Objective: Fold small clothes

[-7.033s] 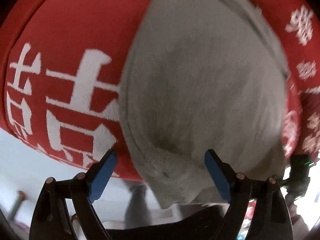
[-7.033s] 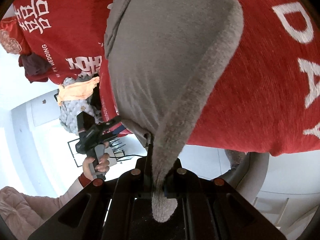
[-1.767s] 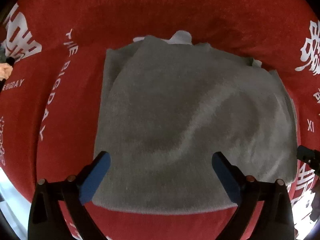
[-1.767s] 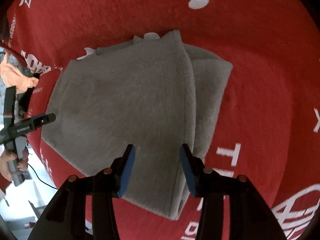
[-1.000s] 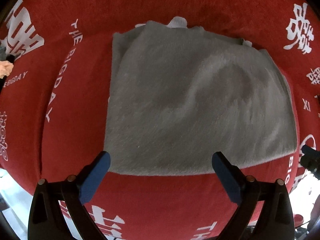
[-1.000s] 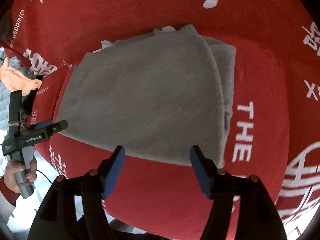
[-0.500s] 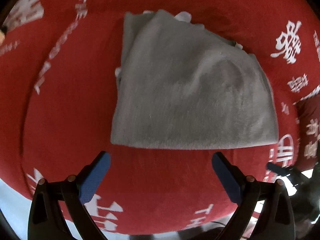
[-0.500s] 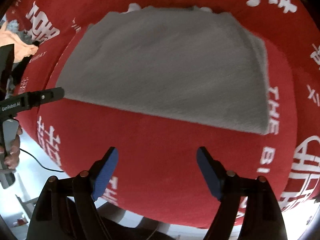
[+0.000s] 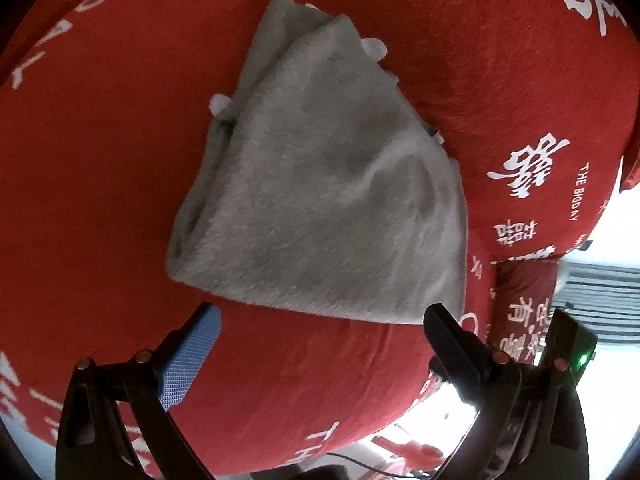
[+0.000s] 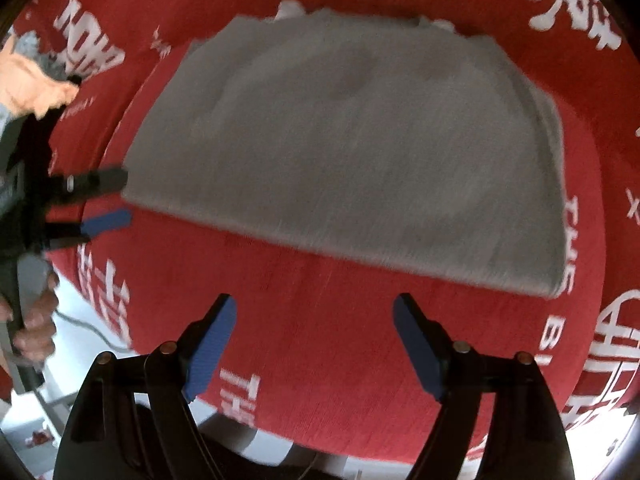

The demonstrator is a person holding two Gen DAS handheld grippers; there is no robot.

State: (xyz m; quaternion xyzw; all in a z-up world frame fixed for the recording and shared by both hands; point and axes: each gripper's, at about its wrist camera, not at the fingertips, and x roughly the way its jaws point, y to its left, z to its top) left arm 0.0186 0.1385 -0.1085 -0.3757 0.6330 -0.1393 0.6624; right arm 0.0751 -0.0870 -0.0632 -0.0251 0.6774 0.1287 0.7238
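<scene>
A grey fleece garment [image 9: 320, 200] lies folded flat on the red cloth [image 9: 100, 200]; in the right wrist view the same garment [image 10: 360, 152] fills the upper middle. My left gripper [image 9: 322, 326] is open, its blue pads just short of the garment's near edge and clear of it. My right gripper [image 10: 314, 320] is open too, over bare red cloth [image 10: 312, 300] below the fold. The left gripper [image 10: 114, 198] also shows at the garment's left corner in the right wrist view, held by a hand [image 10: 34, 328].
The red cloth with white lettering [image 9: 528, 168] covers the table; its edge drops off near the bottom of both views. A small red printed box [image 9: 524, 304] sits at the right. An orange cloth [image 10: 28, 84] lies at the far left.
Both grippers have drawn back from the garment toward the table's near edge. The left view has rolled, so the garment now looks tilted. The garment itself lies as before.
</scene>
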